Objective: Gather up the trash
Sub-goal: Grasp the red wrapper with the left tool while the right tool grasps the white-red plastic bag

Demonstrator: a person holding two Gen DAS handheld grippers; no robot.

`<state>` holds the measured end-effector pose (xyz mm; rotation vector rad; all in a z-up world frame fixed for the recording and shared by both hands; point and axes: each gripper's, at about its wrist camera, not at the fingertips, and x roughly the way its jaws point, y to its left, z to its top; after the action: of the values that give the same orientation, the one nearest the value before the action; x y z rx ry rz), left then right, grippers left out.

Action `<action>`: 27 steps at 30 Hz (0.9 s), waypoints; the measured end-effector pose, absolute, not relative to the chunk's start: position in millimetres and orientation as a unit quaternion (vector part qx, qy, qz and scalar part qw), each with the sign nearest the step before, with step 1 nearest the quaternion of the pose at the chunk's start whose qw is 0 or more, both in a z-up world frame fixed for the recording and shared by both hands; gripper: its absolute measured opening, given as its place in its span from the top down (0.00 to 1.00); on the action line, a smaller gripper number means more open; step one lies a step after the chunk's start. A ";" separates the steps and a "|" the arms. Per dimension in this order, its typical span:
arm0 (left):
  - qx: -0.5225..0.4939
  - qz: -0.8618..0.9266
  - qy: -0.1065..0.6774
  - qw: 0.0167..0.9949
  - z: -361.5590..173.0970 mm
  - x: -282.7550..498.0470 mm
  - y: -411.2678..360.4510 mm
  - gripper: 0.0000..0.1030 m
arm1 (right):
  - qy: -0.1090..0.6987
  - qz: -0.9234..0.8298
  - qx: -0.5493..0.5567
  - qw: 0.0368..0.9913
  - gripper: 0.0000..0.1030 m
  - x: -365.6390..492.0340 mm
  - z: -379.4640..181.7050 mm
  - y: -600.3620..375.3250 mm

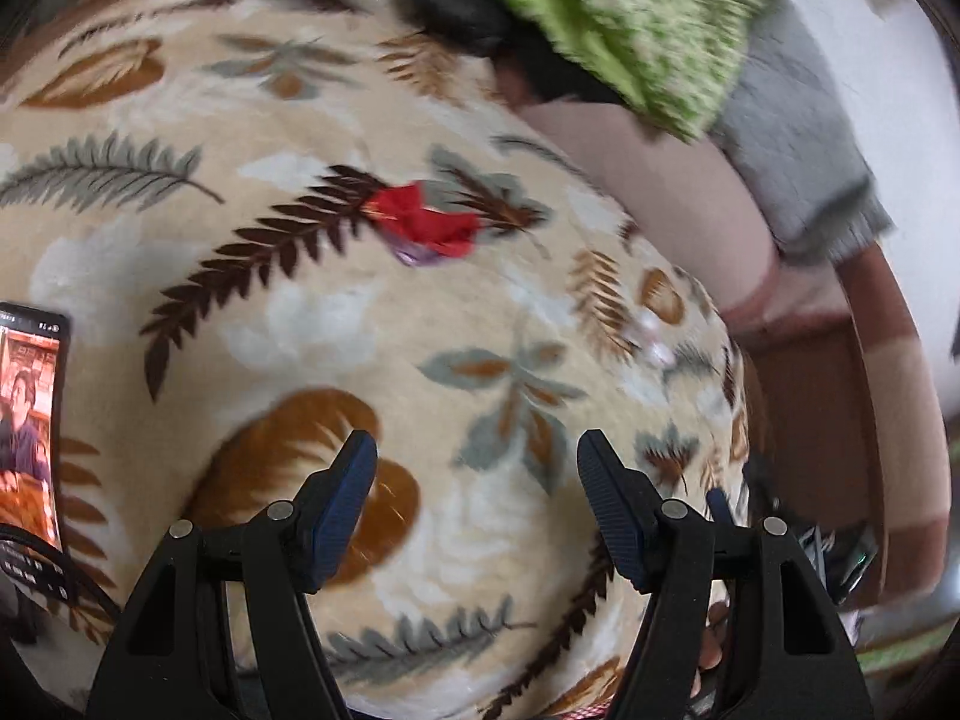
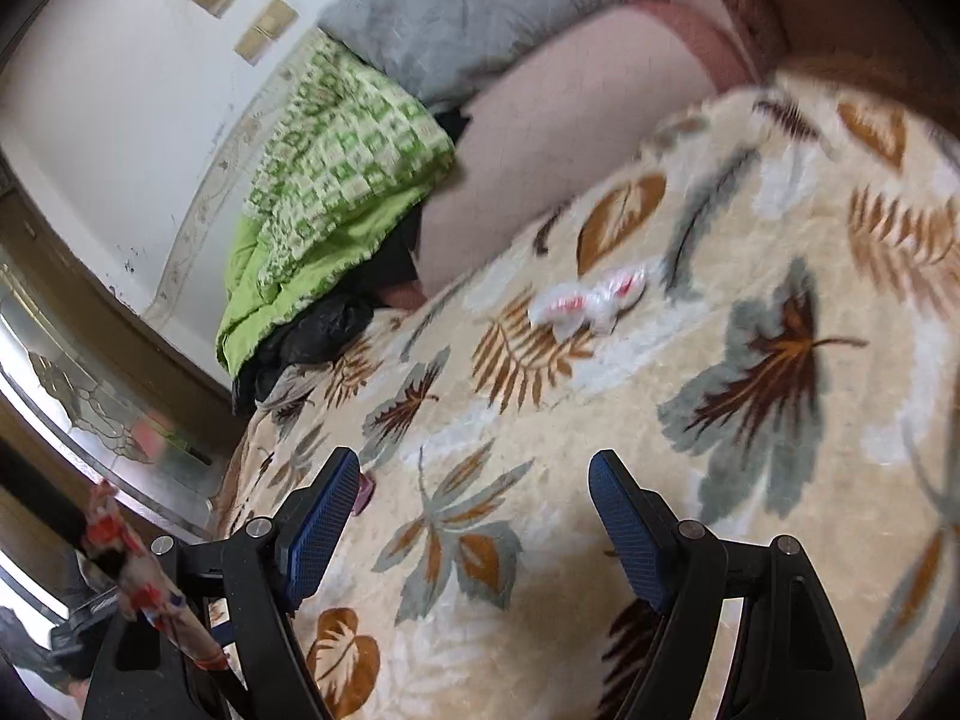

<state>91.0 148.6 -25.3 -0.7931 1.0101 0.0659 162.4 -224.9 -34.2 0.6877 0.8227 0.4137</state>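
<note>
Trash: red wrapper [image 1: 429, 225] on the leaf-print blanket [image 1: 288, 324], ahead of left hand-held gripper [image 1: 477, 459], spread, empty. White-and-red wrapper [image 2: 591, 300] ahead of right hand-held gripper [image 2: 474, 480], also spread. Approach low, straddle wrapper, avoid pinching fleece.

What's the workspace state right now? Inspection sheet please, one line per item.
Surface: leaf-print blanket spread over a bed.
Job's things: red wrapper and white-and-red plastic wrapper, both lying loose on the blanket.
Clutter: smartphone with its screen lit; small pink item, unclear.
Grippers: left gripper and right gripper both open, empty, above the blanket.
Cables: nothing seen.
Surroundings: green quilt, grey pillow, white wall.
</note>
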 end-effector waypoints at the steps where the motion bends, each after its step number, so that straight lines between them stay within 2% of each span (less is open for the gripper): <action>1: -0.382 0.035 0.474 0.793 -29.5 99.3 158.2 0.34 | 0.400 0.200 0.336 0.829 0.20 172.4 -41.2 -225.7; 7: -0.396 0.072 0.485 0.776 -51.8 155.2 177.3 0.34 | 0.420 0.173 0.336 0.825 0.20 228.6 -64.9 -232.4; 9: -0.392 0.085 0.461 0.792 -60.6 168.9 177.6 0.34 | 0.423 0.164 0.365 0.813 0.20 253.5 -79.6 -241.4; 11: -0.389 0.089 0.471 0.787 -74.6 176.8 176.7 0.34 | 0.425 0.150 0.394 0.801 0.20 273.5 -93.1 -250.2; 13: -0.426 0.066 0.480 0.764 -91.1 178.8 180.4 0.34 | 0.427 0.139 0.420 0.788 0.20 294.7 -107.8 -257.2; 16: -0.434 0.069 0.485 0.756 -102.0 181.6 186.1 0.34 | 0.441 0.119 0.450 0.768 0.33 319.6 -128.0 -260.1; 20: -0.460 0.070 0.479 0.744 -108.8 180.4 193.6 0.34 | 0.447 0.101 0.472 0.753 0.40 341.6 -146.8 -254.3; 21: -0.465 0.073 0.477 0.742 -109.6 181.2 195.0 0.34 | 0.446 0.098 0.455 0.765 0.45 346.4 -143.4 -249.3; 23: -0.468 0.082 0.475 0.741 -110.0 186.4 197.6 0.34 | 0.458 0.101 0.428 0.773 0.67 353.5 -142.6 -239.3; 27: -0.483 0.104 0.474 0.729 -115.6 203.4 206.9 0.33 | 0.464 0.123 0.406 0.777 0.70 350.8 -138.9 -230.2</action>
<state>203.4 206.9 -115.6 -1.0639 1.0451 0.2301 350.8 -230.2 -138.9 0.8789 1.0037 0.2663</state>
